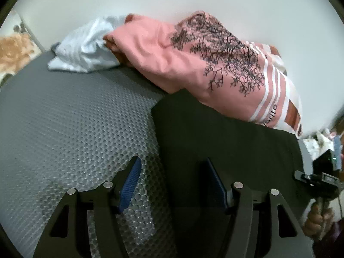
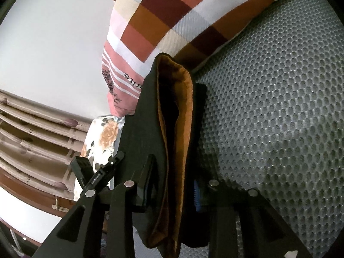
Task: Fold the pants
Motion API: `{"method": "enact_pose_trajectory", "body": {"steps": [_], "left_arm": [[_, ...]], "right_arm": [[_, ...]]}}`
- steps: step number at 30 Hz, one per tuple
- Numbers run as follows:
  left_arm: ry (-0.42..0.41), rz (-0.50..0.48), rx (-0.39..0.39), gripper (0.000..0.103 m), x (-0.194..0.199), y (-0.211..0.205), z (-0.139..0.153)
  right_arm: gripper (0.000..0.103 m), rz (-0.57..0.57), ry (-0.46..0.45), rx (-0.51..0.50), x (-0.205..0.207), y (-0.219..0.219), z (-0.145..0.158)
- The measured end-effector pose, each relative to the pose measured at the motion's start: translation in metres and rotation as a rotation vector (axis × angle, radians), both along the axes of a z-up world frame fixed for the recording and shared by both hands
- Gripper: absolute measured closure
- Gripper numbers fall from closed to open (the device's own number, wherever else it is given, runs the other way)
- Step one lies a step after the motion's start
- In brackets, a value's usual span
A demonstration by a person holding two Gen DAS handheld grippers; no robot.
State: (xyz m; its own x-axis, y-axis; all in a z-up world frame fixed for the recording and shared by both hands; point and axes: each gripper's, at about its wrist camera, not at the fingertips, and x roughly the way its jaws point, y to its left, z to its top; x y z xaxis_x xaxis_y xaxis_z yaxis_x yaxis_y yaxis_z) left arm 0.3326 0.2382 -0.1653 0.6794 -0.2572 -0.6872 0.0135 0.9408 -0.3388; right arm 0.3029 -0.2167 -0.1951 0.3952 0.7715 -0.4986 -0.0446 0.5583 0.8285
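Observation:
The dark pants (image 1: 225,146) lie flat on the grey honeycomb mat (image 1: 64,118). My left gripper (image 1: 172,182) stands open over their left edge, one blue pad above the bare mat and the other above the cloth, with neither pad pressing on the cloth. In the right wrist view a folded bunch of the pants (image 2: 150,111) with an orange lining (image 2: 178,129) stands up between the fingers. My right gripper (image 2: 172,185) is shut on it. A person's hand (image 1: 316,219) grips the right tool's handle at the edge of the left wrist view.
A pink pillow with a black tree print (image 1: 204,64) and a white cloth (image 1: 86,45) lie along the mat's far edge against a pale wall. A checked pillow (image 2: 172,17) sits behind the pants. Floral fabric (image 2: 103,137) and wooden slats (image 2: 32,133) are off the mat.

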Motion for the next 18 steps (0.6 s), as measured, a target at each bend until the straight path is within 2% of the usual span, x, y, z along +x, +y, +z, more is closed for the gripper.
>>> {"method": "enact_pose_trajectory", "body": {"steps": [3,7,8,11,14,18], "left_arm": [[-0.037,0.013,0.09,0.039,-0.006,-0.011,0.005],[-0.059,0.022,0.174,0.023,-0.008,-0.023,0.01],[-0.068,0.03,0.186,0.023,-0.009,-0.024,0.011],[-0.077,0.039,0.184,0.022,-0.013,-0.021,0.011],[-0.087,0.049,0.194,0.022,-0.014,-0.02,0.012],[-0.1,0.054,0.217,0.019,-0.015,-0.025,0.014]], "right_arm": [[0.076,-0.004,-0.026,-0.031,-0.004,0.0,0.001],[0.069,-0.047,0.0,-0.015,-0.009,-0.008,0.005],[0.069,-0.084,0.001,-0.004,-0.014,-0.017,0.007],[0.069,-0.175,-0.001,0.125,-0.035,-0.05,0.016],[0.069,-0.158,0.001,0.266,-0.062,-0.061,0.025],[0.069,-0.103,0.046,0.268,-0.083,-0.05,0.025]]}}
